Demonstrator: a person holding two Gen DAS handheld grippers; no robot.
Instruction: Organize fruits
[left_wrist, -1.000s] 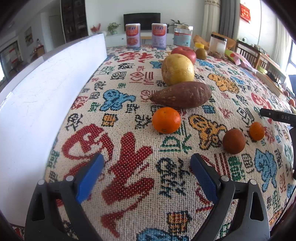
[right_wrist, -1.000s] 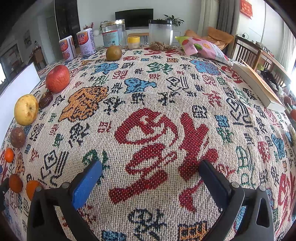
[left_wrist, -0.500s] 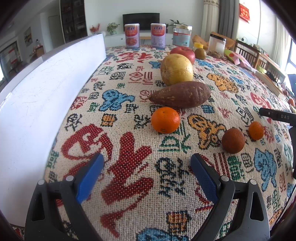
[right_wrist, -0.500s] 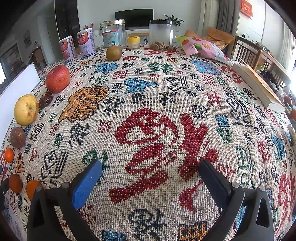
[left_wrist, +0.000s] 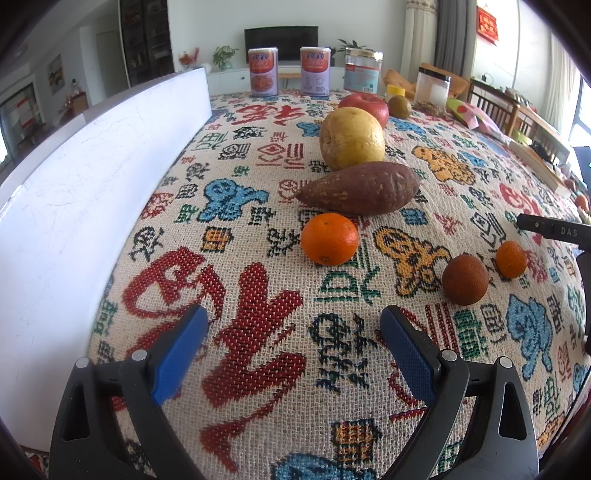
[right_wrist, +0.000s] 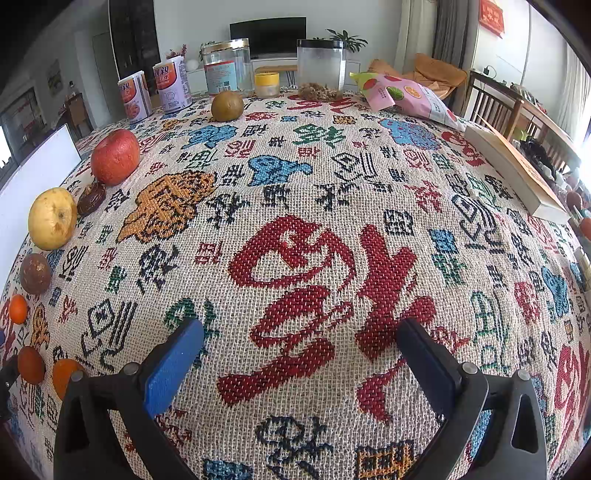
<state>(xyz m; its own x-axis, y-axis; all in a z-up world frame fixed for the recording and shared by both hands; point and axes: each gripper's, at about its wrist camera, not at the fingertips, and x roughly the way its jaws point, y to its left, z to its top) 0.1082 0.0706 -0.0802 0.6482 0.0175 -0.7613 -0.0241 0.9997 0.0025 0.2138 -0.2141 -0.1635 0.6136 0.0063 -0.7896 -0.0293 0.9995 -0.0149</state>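
My left gripper (left_wrist: 291, 325) is open and empty above the patterned tablecloth. Ahead of it lie an orange (left_wrist: 329, 239), a sweet potato (left_wrist: 360, 188), a yellow pear (left_wrist: 351, 138), a red apple (left_wrist: 365, 105) and a greenish-brown fruit (left_wrist: 399, 107). To its right sit a brown round fruit (left_wrist: 464, 279) and a small tangerine (left_wrist: 511, 259). My right gripper (right_wrist: 299, 336) is open and empty too. Along the left edge of its view run the apple (right_wrist: 115, 156), pear (right_wrist: 53, 218), a brown fruit (right_wrist: 35, 273) and small oranges (right_wrist: 17, 308). The greenish-brown fruit (right_wrist: 227, 106) lies at the back.
A white board (left_wrist: 85, 184) stands along the table's left side. Two cans (left_wrist: 263, 72), a glass jar (left_wrist: 362, 72), a clear container (right_wrist: 320, 70), a snack bag (right_wrist: 406, 96) and a book (right_wrist: 513, 173) stand at the back and right. The other gripper's black tip (left_wrist: 546, 229) shows at right.
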